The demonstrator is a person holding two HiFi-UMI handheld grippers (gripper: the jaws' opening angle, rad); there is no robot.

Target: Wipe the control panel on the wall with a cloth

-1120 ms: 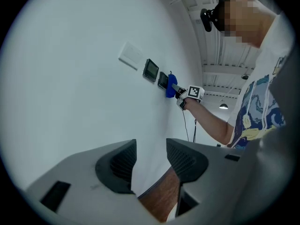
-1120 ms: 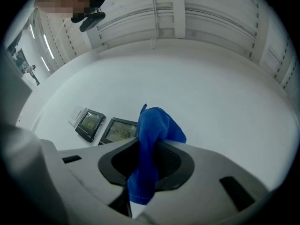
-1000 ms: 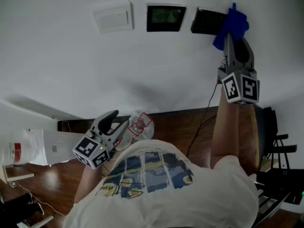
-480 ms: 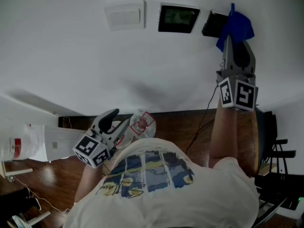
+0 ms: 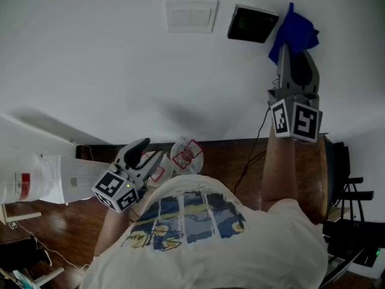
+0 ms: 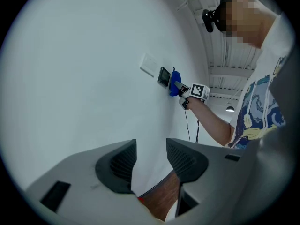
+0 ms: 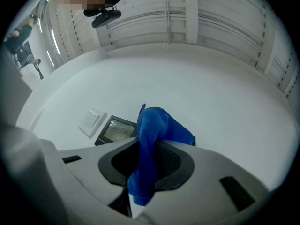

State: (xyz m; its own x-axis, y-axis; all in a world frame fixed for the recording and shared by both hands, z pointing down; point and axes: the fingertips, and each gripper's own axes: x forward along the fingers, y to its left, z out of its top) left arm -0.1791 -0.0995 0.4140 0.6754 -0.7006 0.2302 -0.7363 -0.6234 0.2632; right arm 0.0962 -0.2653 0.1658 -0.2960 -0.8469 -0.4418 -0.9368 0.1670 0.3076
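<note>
My right gripper is raised to the white wall, shut on a blue cloth that presses the wall just right of a dark control panel. A white switch plate sits left of that panel. In the right gripper view the cloth hangs between the jaws, with the panel and switch plate to the left. My left gripper hangs low by the person's waist, open and empty. Its own view shows the gripper with jaws apart, and the cloth far up the wall.
A black cable runs down the wall to the wooden floor. A clear plastic item with a red label lies near the left gripper. A white container stands at the left, black furniture at the right.
The cloth has slid left along the wall and now covers the second dark panel, ending close to the first one. The head view has turned. The left gripper has stayed put.
</note>
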